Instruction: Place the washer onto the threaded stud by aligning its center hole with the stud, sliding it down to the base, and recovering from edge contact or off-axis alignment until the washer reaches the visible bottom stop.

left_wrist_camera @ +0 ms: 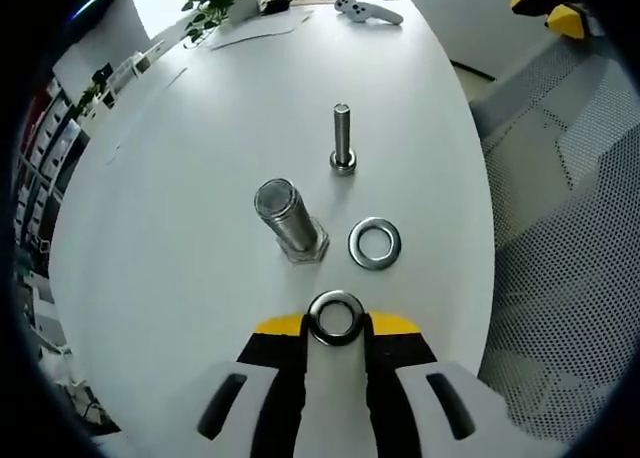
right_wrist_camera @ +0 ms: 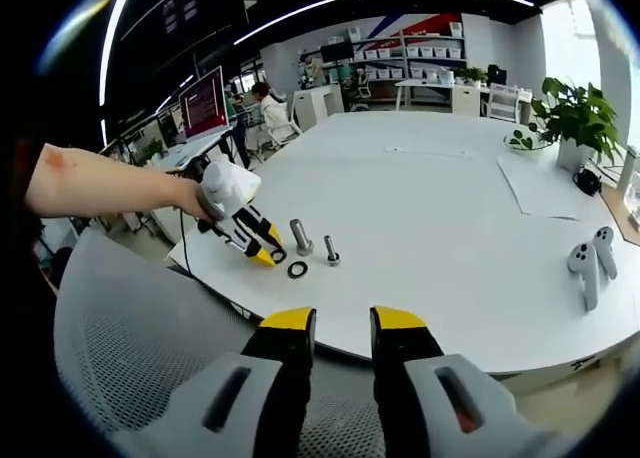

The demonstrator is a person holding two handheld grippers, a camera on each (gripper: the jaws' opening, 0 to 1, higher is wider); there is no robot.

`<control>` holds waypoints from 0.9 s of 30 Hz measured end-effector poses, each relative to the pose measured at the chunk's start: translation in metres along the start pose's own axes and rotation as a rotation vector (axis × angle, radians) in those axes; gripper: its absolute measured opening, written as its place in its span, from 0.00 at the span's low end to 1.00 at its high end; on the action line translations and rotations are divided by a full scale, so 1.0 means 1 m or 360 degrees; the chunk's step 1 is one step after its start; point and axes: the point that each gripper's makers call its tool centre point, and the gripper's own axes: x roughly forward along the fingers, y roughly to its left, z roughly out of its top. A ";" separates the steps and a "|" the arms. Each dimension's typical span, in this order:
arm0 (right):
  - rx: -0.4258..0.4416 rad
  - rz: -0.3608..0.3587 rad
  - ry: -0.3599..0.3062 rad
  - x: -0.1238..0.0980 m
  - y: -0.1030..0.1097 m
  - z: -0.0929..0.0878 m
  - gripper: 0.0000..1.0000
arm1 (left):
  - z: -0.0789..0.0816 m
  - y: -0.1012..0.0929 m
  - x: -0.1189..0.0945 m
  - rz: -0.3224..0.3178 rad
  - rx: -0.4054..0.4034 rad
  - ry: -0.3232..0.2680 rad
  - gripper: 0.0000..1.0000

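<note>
In the left gripper view my left gripper (left_wrist_camera: pixel 337 323) is shut on a steel washer (left_wrist_camera: pixel 337 317), held between its yellow-tipped jaws just above the white table (left_wrist_camera: pixel 180 208). Ahead of it a thick threaded stud (left_wrist_camera: pixel 289 219) stands upright on its hex head. A second washer (left_wrist_camera: pixel 374 243) lies flat to the stud's right, and a thinner bolt (left_wrist_camera: pixel 343 138) stands farther back. In the right gripper view my right gripper (right_wrist_camera: pixel 343 328) is open and holds nothing, well back from the table edge. There, a hand holds the left gripper (right_wrist_camera: pixel 262 250) beside the stud (right_wrist_camera: pixel 300 236), thin bolt (right_wrist_camera: pixel 330 249) and flat washer (right_wrist_camera: pixel 297 269).
A grey mesh chair (left_wrist_camera: pixel 570 238) stands close to the table's edge, also seen as the chair (right_wrist_camera: pixel 130 348) below the left gripper. White hand controllers (right_wrist_camera: pixel 590 258) and a potted plant (right_wrist_camera: pixel 570 118) sit at the table's far side. Desks and a seated person are behind.
</note>
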 end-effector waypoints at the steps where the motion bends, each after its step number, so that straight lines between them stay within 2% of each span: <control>1: 0.0000 0.0001 0.0001 0.000 0.000 0.000 0.25 | 0.001 0.000 -0.001 0.0001 -0.0014 -0.0002 0.19; 6: -0.0005 0.0009 0.0007 0.000 0.001 0.000 0.24 | 0.007 -0.001 -0.004 -0.0010 -0.0044 -0.0022 0.19; 12: 0.0000 0.0014 0.0022 0.000 0.001 -0.002 0.24 | 0.007 -0.001 -0.005 0.0000 0.0009 -0.0002 0.19; 15: 0.0000 0.0015 0.0023 0.000 0.001 -0.002 0.24 | 0.009 -0.002 -0.010 -0.0016 -0.0023 -0.0009 0.19; 27: -0.0001 0.0020 0.0029 0.001 0.002 -0.003 0.24 | 0.014 -0.002 -0.033 0.0008 -0.0019 -0.0034 0.19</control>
